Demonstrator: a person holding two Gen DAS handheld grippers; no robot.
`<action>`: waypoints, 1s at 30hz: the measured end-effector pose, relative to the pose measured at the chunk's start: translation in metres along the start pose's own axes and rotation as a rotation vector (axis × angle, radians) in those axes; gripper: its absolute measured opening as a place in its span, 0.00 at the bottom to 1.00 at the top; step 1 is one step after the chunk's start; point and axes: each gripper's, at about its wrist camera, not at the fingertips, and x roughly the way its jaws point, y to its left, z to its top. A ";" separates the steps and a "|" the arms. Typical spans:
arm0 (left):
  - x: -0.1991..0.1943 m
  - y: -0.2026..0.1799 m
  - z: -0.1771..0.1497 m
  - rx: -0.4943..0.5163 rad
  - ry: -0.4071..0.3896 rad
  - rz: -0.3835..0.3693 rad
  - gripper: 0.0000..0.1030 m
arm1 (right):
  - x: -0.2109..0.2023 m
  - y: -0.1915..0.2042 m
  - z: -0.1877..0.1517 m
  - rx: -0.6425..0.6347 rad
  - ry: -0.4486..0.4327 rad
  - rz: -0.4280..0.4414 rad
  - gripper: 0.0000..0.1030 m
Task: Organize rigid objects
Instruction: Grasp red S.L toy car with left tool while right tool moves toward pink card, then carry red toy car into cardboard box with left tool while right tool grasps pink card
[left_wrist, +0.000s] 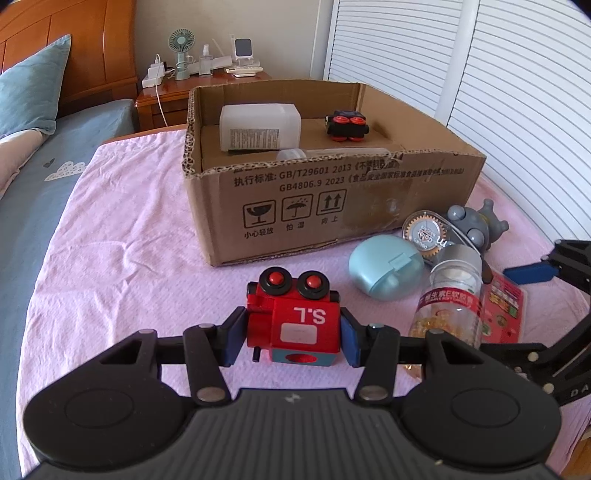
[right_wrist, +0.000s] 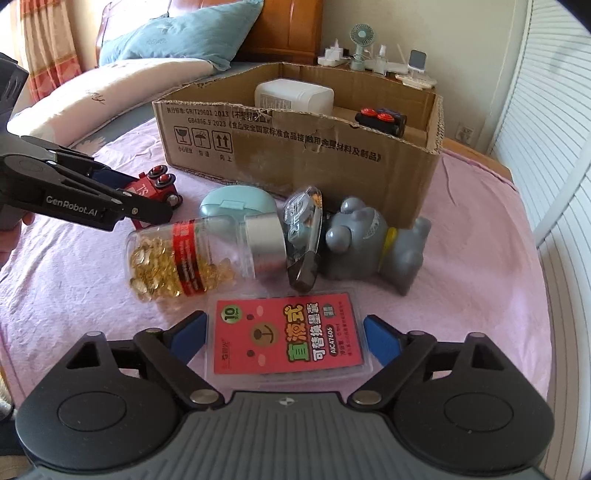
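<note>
Left tongs (left_wrist: 293, 332), bottom centre of the left view, clamped on a red toy train (left_wrist: 295, 317), blue pads pressed to both its sides. Right tongs (right_wrist: 284, 338), bottom centre of the right view, spread wide around a pink card pack (right_wrist: 290, 338), pads clear of its edges. Cardboard box (left_wrist: 332, 206) at upper centre, already holding a white container (left_wrist: 258, 127) and a black toy car (left_wrist: 346, 125). Pill bottle (right_wrist: 192, 256), blue case (right_wrist: 236, 201) and grey figurine (right_wrist: 373, 240) loose on the pink cloth (left_wrist: 129, 240) near the box. Step in hand, seemingly: train gripped for transfer. Next move likely calling for a lift over the box's near wall, then release inside.
</note>
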 end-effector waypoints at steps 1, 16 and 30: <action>0.000 0.000 0.000 0.000 0.000 0.000 0.49 | -0.001 0.001 -0.001 0.011 0.010 -0.009 0.90; 0.002 -0.005 -0.002 0.041 -0.012 0.024 0.49 | -0.006 0.008 -0.004 0.012 0.039 -0.016 0.90; -0.027 -0.008 -0.008 0.143 0.052 -0.020 0.49 | -0.033 0.008 -0.003 -0.024 0.039 -0.014 0.90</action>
